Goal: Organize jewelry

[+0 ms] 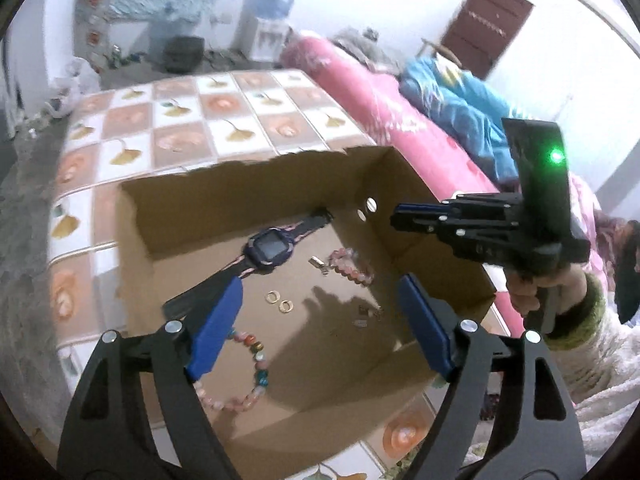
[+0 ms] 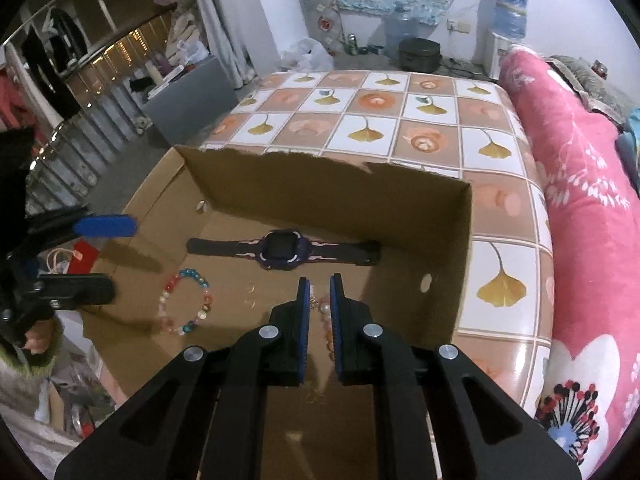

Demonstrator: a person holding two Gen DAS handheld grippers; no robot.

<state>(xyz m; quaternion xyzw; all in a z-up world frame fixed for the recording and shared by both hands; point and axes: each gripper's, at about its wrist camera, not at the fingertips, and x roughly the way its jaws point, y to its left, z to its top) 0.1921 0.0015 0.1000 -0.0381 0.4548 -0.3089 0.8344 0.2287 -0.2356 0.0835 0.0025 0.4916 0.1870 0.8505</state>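
Inside the box (image 2: pixel 432 216), just in front of the watch (image 2: pixel 280 255), a pink bracelet (image 2: pixel 326 316) lies between the nearly closed right gripper (image 2: pixel 319 292). It is judged light, loose and slippery; one bead should be pinched. The left gripper (image 1: pixel 320 300) is spread, empty.

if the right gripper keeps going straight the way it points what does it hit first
Most likely the pink bracelet, seen in the narrow gap of the right gripper on the box floor. The watch lies beyond it. Depth is unclear, so this is a guess.
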